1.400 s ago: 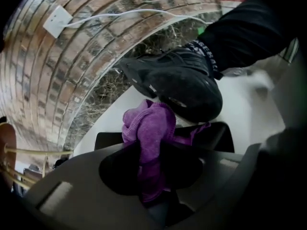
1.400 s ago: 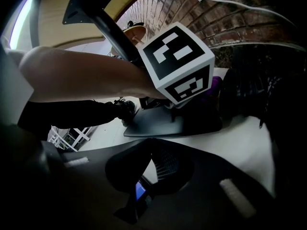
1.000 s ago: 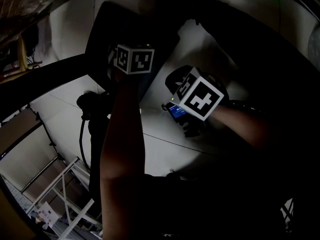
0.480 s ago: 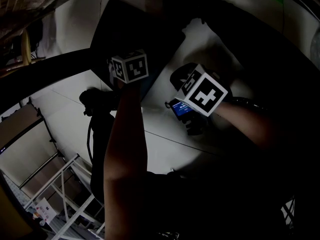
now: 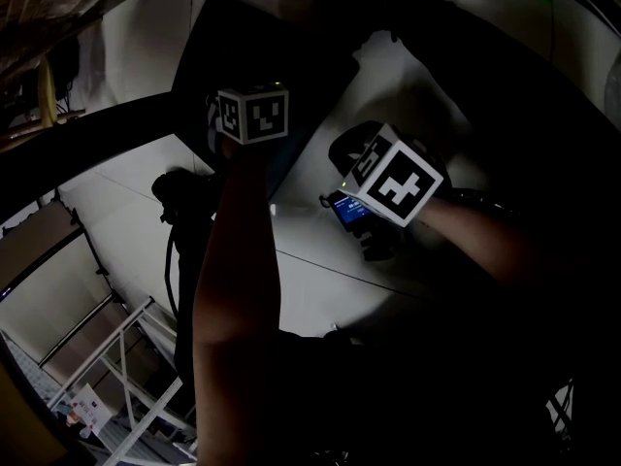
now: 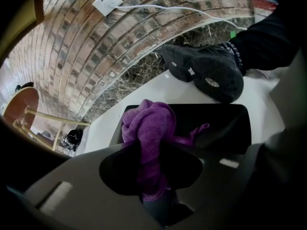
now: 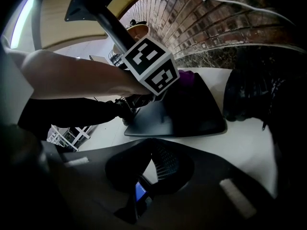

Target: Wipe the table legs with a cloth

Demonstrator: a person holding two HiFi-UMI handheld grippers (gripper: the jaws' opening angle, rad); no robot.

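Observation:
My left gripper (image 6: pixel 151 150) is shut on a purple cloth (image 6: pixel 146 123), which bunches up out of the jaws above the table's black base plate (image 6: pixel 230 123). In the right gripper view the left gripper's marker cube (image 7: pixel 151 63) sits against the black table leg (image 7: pixel 112 25), with the cloth (image 7: pixel 186 76) just behind it. The base plate (image 7: pixel 192 114) lies flat on the white floor. My right gripper (image 7: pixel 154 152) hangs low in front of the plate, shut and holding nothing. The head view is dark and shows both cubes, left (image 5: pixel 252 115) and right (image 5: pixel 393 178).
A black shoe (image 6: pixel 206 68) rests on the floor beyond the plate, seen also at the right (image 7: pixel 249 97). A brick wall with a white socket and cable (image 6: pixel 108 3) stands behind. A white metal frame (image 5: pixel 116 367) is at lower left.
The left gripper's cube dipped slightly down the leg and came back up. The right gripper has barely moved.

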